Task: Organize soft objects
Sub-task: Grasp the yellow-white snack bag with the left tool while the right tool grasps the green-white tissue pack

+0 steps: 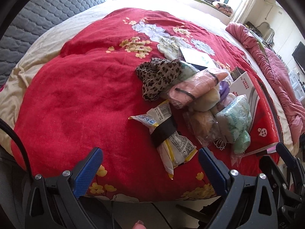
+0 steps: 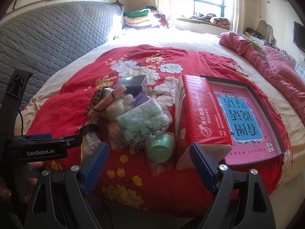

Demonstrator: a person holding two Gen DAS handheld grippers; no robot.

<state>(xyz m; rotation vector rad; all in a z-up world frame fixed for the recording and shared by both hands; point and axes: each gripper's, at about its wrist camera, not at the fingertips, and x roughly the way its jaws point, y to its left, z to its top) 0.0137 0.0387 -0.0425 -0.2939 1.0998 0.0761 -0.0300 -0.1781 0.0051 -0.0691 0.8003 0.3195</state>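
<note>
Both grippers, left gripper (image 1: 150, 160) and right gripper (image 2: 149, 155), hung wide apart, empty, near the red tissue box (image 2: 200, 118), beside the soft pile, ready to pick.

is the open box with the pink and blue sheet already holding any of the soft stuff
No, in the right wrist view the open box holds only its pink and blue printed sheet.
</note>
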